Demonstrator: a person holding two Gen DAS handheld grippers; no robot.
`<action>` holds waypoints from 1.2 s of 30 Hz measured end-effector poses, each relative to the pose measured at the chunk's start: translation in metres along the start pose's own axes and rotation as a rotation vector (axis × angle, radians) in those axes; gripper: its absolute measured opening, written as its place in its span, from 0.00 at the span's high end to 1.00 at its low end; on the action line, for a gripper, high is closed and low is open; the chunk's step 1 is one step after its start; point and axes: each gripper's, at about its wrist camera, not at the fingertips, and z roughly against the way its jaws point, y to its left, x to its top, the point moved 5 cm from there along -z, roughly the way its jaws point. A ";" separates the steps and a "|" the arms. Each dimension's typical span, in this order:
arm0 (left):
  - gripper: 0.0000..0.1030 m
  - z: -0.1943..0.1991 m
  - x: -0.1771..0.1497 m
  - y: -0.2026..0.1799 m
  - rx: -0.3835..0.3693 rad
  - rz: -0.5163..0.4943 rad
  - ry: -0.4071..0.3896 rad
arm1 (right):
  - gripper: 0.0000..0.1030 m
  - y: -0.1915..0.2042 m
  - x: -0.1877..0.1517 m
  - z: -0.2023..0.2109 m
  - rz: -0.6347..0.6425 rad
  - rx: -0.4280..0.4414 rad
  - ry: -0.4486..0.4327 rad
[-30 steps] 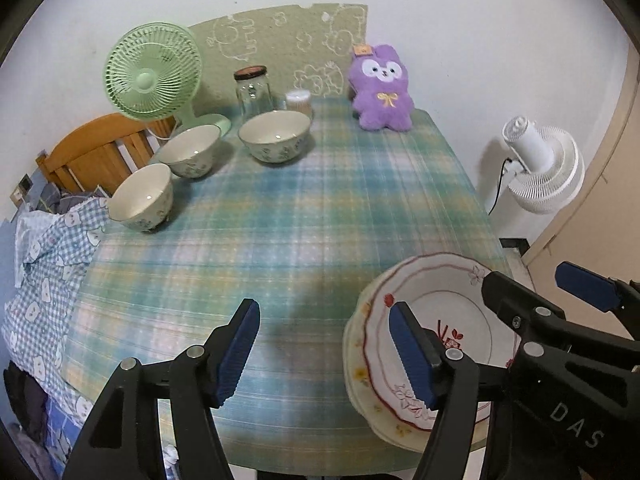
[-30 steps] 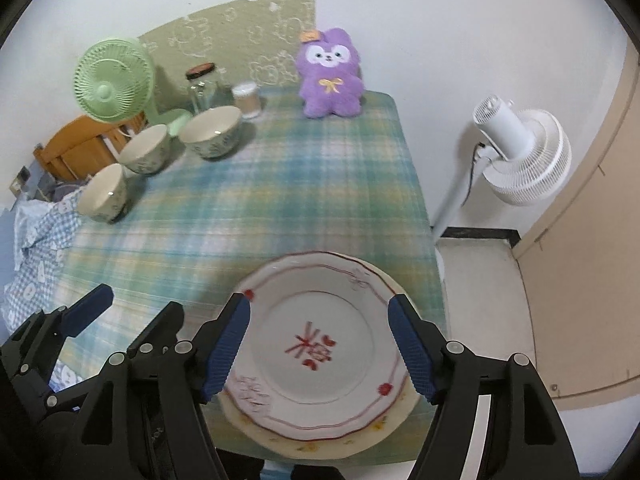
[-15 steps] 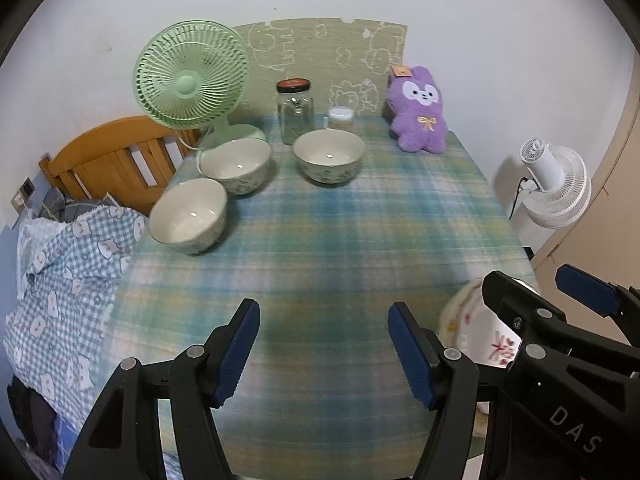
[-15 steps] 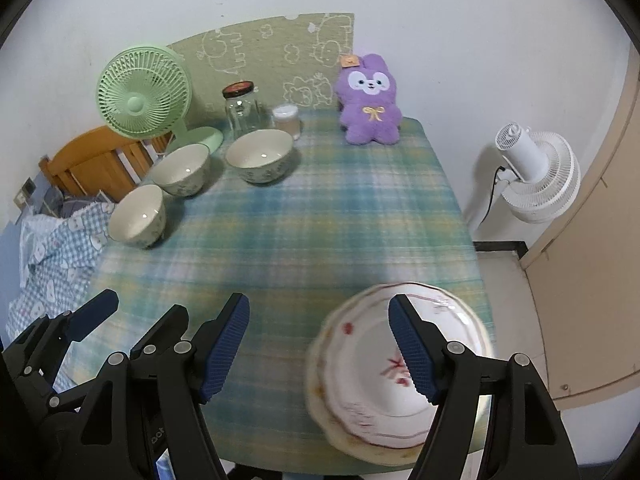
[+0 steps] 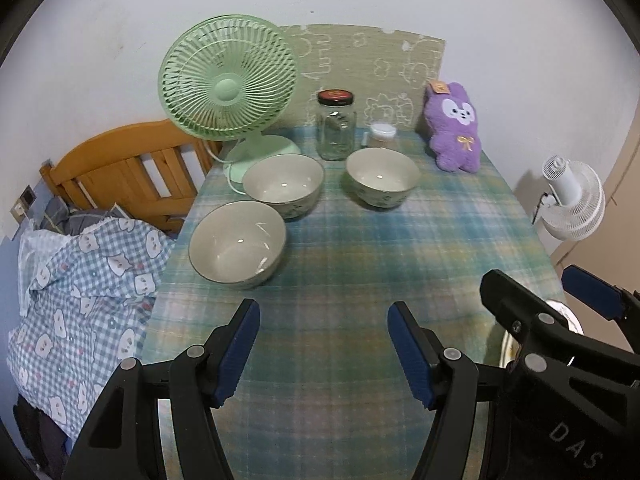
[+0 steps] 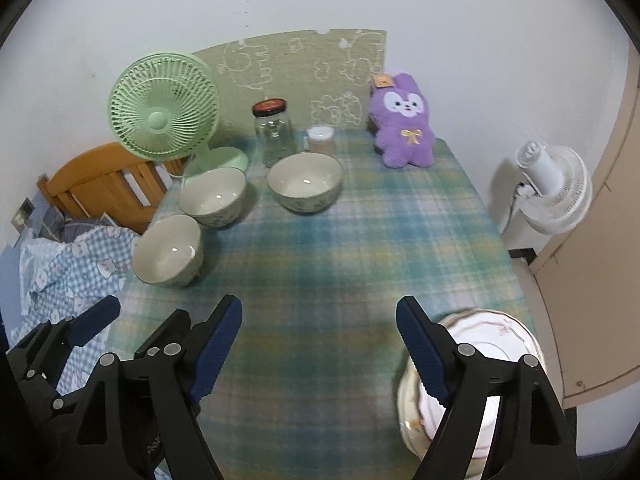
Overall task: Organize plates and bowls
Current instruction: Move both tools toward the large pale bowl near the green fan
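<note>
Three cream bowls stand on the plaid table (image 5: pixel 360 264): one near the left edge (image 5: pixel 238 244), one behind it (image 5: pixel 283 184), one further right (image 5: pixel 382 176). A stack of red-patterned plates (image 6: pixel 492 340) sits at the table's near right corner, partly hidden behind my right gripper's right finger. My left gripper (image 5: pixel 324 344) hangs open over bare cloth, short of the nearest bowl. My right gripper (image 6: pixel 320 344) is beside it with its jaws opening and nothing between them. The plates lie just outside its right finger.
Along the back edge stand a green desk fan (image 5: pixel 228 84), a glass jar (image 5: pixel 336 128), a small lidded jar (image 5: pixel 382 134) and a purple plush toy (image 5: pixel 456 132). A wooden headboard (image 5: pixel 120 168) and checked bedding (image 5: pixel 80 300) border the left side. A white floor fan (image 5: pixel 572 204) stands at the right.
Both grippers have moved left and forward away from the plates, and the bowls now look nearer. The plates have slid out from between the right fingers, which stand wider.
</note>
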 end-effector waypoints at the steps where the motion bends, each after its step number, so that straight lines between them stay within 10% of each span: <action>1: 0.34 -0.003 0.002 0.004 0.015 0.006 -0.005 | 0.19 0.004 0.002 -0.004 0.007 0.012 -0.003; 25: 0.39 -0.091 0.028 0.104 0.098 0.023 0.075 | 0.28 0.103 0.034 -0.108 -0.023 0.005 0.069; 36: 0.57 -0.141 0.034 0.130 0.062 0.019 0.135 | 0.39 0.131 0.042 -0.158 -0.032 -0.009 0.116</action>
